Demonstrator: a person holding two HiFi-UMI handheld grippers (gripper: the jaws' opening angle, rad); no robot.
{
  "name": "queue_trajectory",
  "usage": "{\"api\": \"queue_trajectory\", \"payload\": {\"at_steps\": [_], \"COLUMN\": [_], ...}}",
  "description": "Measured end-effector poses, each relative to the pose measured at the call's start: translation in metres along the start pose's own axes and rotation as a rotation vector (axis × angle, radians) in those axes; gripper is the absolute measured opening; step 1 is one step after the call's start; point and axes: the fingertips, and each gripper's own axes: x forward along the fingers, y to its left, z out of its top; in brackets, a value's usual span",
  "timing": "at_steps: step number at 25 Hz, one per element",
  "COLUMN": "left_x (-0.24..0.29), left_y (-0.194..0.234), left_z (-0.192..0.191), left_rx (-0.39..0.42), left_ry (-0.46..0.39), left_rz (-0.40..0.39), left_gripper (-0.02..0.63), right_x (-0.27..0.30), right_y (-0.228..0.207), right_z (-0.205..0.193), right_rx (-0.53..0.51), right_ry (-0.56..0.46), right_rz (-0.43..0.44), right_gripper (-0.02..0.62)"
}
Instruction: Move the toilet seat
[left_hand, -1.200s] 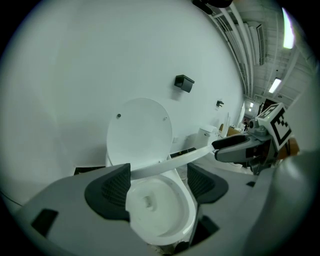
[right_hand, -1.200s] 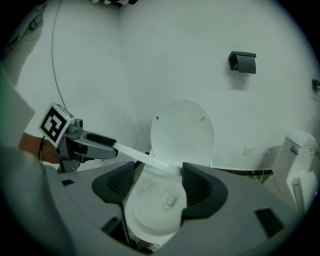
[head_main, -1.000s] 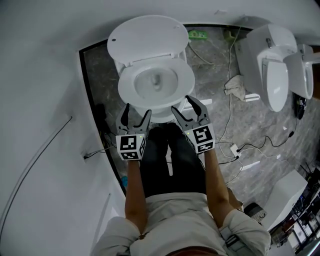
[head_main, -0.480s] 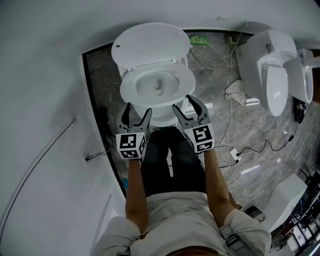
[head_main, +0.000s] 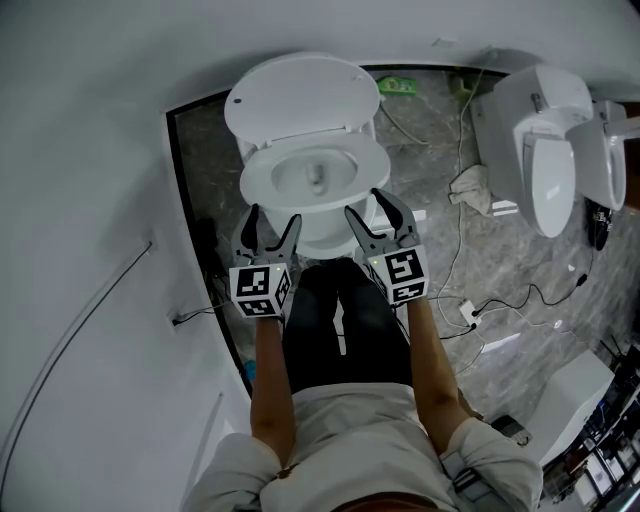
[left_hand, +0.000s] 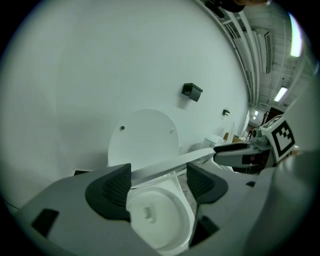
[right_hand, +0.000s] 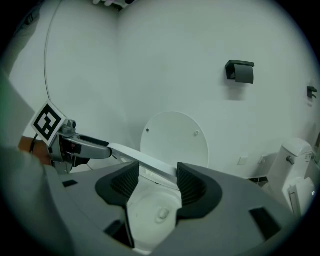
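Pads (left_hand: 112, 187) of the left gripper (left_hand: 157, 182) stand well apart with nothing pinched. The toilet seat (left_hand: 170, 164) shows as a thin white band across the mouth of the gap, just past the tips. The right gripper (right_hand: 154, 185) is set narrower and its jaws are closing, with the same band crossing beyond its pads (right_hand: 192, 185). Neither pair is seen pressing on it, and I cannot tell whether any tip touches it.

From the head view, the seat (head_main: 258, 175) rings the bowl and is hinged at 12 o'clock below the upright lid (head_main: 300, 95). The left gripper (head_main: 272, 225) sits near its 7 o'clock edge, the right gripper (head_main: 368, 212) near 5 o'clock.

The seat looks like rigid moulded plastic: probably light, stiff and glossy enough to slip, and free to swing only about its hinge. The front rim around 6 o'clock, farthest from the hinge, seems the best hold, pinched above and below. A one-sided grip could twist the hinges, and a lost grip would let it slam.

Both gripper views catch the seat edge-on, apparently raised off the bowl (right_hand: 155, 212) at the front, which the head view flattens. They also show a black holder (right_hand: 240, 71) on the wall. Only the head view shows the second toilet (head_main: 545, 140) at 3 o'clock, with the cloth (head_main: 468, 175) and cables (head_main: 500, 290) on the floor.
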Motion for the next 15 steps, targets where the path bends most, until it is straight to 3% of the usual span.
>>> {"api": "queue_trajectory", "payload": {"at_steps": [15], "left_x": [0.012], "left_y": [0.01], "left_z": [0.024], "left_rx": [-0.023], "left_ry": [-0.029], "left_rz": [0.01], "left_gripper": [0.36], "right_x": [0.014], "right_y": [-0.012], "right_z": [0.023], "right_rx": [0.009], "right_ry": [-0.026], "right_rz": [-0.009], "right_gripper": [0.249]}}
